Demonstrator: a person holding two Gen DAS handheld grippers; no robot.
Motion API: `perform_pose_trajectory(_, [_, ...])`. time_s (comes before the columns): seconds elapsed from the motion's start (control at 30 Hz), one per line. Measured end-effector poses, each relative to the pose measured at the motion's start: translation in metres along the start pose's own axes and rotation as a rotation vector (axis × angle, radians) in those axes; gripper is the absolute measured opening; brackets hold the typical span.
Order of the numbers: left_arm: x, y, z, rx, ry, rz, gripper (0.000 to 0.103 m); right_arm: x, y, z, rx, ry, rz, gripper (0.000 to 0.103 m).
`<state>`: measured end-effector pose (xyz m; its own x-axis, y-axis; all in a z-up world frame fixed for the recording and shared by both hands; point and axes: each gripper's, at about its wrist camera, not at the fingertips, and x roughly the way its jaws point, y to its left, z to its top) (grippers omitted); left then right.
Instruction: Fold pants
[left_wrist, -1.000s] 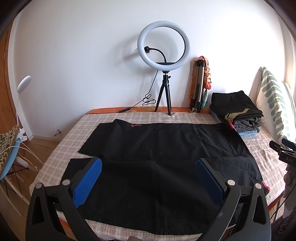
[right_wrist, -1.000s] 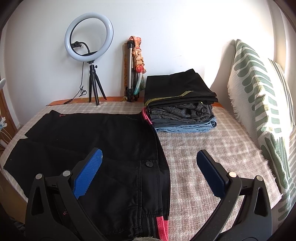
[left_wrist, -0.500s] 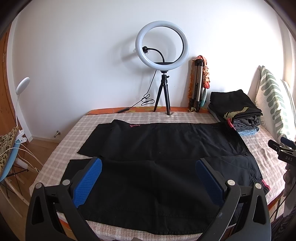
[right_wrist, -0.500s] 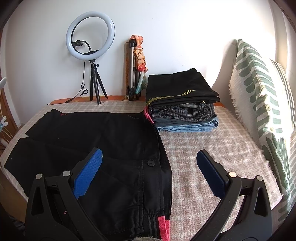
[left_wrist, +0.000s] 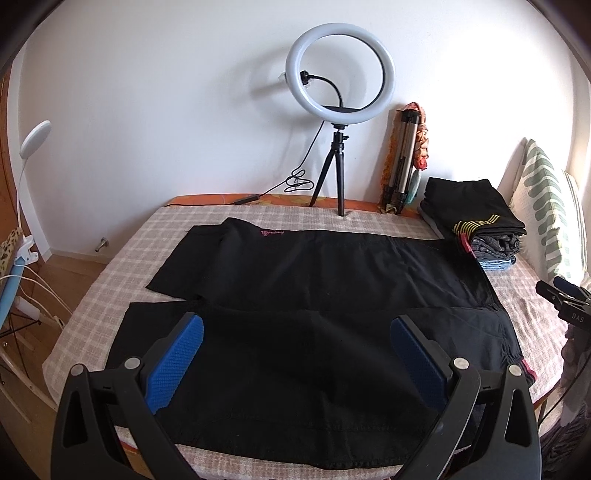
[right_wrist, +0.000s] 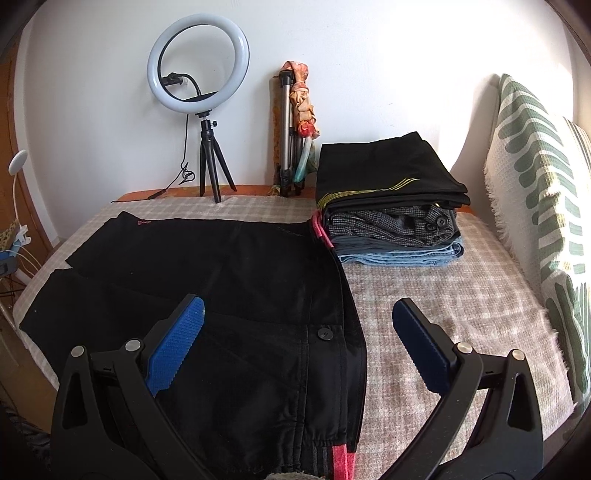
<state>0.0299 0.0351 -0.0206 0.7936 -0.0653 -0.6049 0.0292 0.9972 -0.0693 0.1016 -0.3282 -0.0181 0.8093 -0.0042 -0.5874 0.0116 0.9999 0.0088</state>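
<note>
pants (left_wrist: 314, 314) spread flat on bed (left_wrist: 122, 266), mid-frame | left hand-held gripper (left_wrist: 295, 354) and right hand-held gripper (right_wrist: 297, 350) both spread wide, holding nothing | you should pinch waistband and hem edges together, then fold evenly

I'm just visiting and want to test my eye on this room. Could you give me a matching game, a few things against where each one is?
Things:
1. black pants
2. ring light
3. stack of folded clothes
4. striped pillow

Places:
A. upright along the bed's right edge
B. spread flat across the bed
C. on a small tripod by the wall
D. far right part of the bed

Pairs: 1-B, 2-C, 3-D, 4-A
</note>
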Motion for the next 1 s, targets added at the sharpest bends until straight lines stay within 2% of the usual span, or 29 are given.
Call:
perform_pose_trajectory(0.13, [0.008, 0.019, 0.01, -0.025, 0.018, 0.032, 0.102, 0.012, 0.01, 0.013, -0.034, 0.034, 0.072, 0.103])
perform_pose_trajectory(0.3, [0.023, 0.042, 0.028, -0.03, 0.063, 0.025, 0.102, 0.035, 0.029, 0.038, -0.117, 0.061, 0.169, 0.103])
perform_pose_trajectory(0.4, [0.038, 0.06, 0.038, -0.038, 0.097, 0.039, 0.101, 0.054, 0.044, 0.055, -0.213, 0.063, 0.162, 0.103])
perform_pose_trajectory(0.6, [0.075, 0.097, 0.063, -0.056, 0.16, 0.099, 0.1, 0.101, 0.068, 0.097, -0.274, 0.155, 0.262, 0.103])
perform_pose_trajectory(0.73, [0.1, 0.115, 0.077, -0.084, 0.204, 0.101, 0.1, 0.143, 0.094, 0.117, -0.401, 0.187, 0.283, 0.102])
perform_pose_trajectory(0.8, [0.114, 0.118, 0.083, -0.09, 0.227, 0.098, 0.1, 0.169, 0.106, 0.123, -0.457, 0.219, 0.287, 0.095])
perform_pose_trajectory(0.83, [0.12, 0.119, 0.087, -0.09, 0.236, 0.096, 0.1, 0.183, 0.111, 0.124, -0.474, 0.246, 0.295, 0.09])
perform_pose_trajectory(1.0, [0.155, 0.113, 0.1, -0.074, 0.271, 0.092, 0.1, 0.256, 0.127, 0.132, -0.481, 0.356, 0.347, 0.084])
